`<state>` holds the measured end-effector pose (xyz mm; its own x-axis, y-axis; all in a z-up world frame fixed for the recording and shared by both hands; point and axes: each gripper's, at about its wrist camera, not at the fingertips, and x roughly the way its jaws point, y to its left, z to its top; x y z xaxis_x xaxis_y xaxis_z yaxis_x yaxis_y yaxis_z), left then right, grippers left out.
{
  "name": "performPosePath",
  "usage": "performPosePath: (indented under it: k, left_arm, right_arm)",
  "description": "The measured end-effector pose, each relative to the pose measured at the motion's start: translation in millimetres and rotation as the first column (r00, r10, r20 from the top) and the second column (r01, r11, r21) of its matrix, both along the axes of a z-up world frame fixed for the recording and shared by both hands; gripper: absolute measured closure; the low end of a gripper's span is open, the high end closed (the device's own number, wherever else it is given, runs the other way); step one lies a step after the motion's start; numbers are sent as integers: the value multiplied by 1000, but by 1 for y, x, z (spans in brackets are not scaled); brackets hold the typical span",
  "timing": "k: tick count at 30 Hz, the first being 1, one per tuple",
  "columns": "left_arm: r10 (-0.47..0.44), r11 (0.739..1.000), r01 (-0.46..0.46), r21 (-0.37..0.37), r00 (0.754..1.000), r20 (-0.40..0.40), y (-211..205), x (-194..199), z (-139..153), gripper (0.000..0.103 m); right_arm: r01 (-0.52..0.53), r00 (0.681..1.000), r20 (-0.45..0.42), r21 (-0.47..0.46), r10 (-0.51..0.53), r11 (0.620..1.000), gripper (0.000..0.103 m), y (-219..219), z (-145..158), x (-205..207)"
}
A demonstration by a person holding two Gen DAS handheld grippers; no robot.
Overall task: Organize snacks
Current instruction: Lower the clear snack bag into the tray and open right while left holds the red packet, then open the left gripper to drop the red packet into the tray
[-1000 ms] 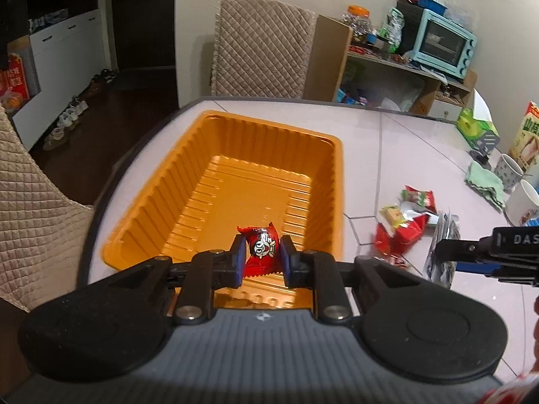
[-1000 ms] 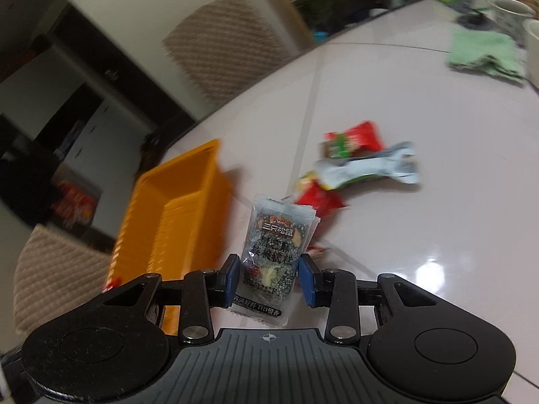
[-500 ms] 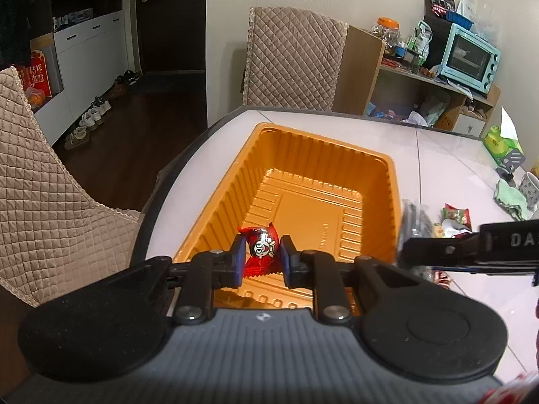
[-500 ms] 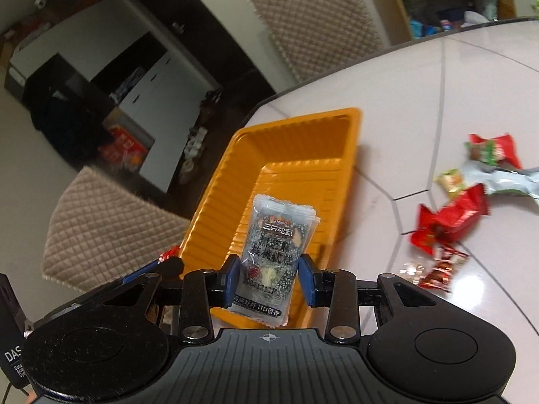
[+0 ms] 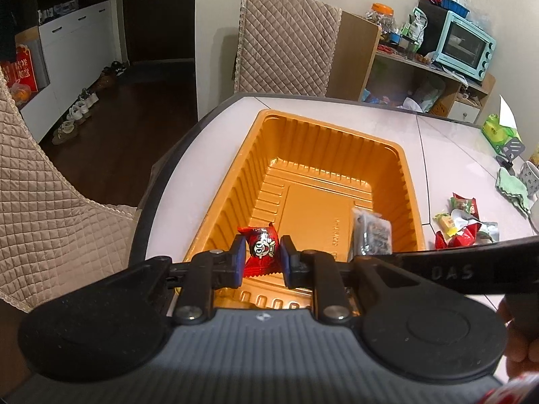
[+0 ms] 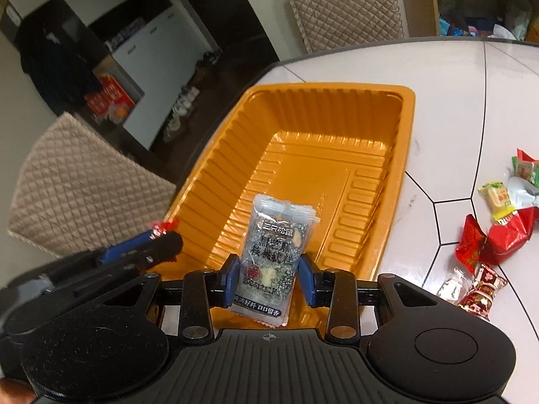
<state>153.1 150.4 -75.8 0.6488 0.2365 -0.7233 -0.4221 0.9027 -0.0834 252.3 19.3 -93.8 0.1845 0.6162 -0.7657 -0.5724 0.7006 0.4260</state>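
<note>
An empty orange tray (image 5: 337,141) (image 6: 303,107) stands on the white table. My left gripper (image 5: 261,257) is shut on a small red candy packet (image 5: 261,249) and holds it over the tray's near end. My right gripper (image 6: 269,277) is shut on a grey speckled snack packet (image 6: 274,245), also over the tray's near end, just right of the left one. That packet shows in the left wrist view (image 5: 372,232). The left gripper shows in the right wrist view (image 6: 145,247).
Several loose snack packets (image 5: 461,222) (image 6: 498,229) lie on the table right of the tray. A green cloth (image 5: 512,188), mugs and a tissue box (image 5: 498,133) stand farther right. Quilted chairs (image 5: 286,43) (image 6: 77,188) flank the table's edge.
My right gripper has carried the grey packet left from the snack pile to over the tray. My left gripper still holds the red packet over the tray, slightly drawn back.
</note>
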Motion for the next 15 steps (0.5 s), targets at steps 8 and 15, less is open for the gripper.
performPosePath:
  k: [8,15]
  left_arm:
    - [-14,1000,14,-24,1000,-12,6,5,-7,83]
    - [-18,999,18,-37,1000,-13,10,5,-10,83]
  right_arm:
    - [-10,999,33,-78,12,997,65,12,-11,0]
    - [-5,998,56,-47,8,999,57,11,-10,2]
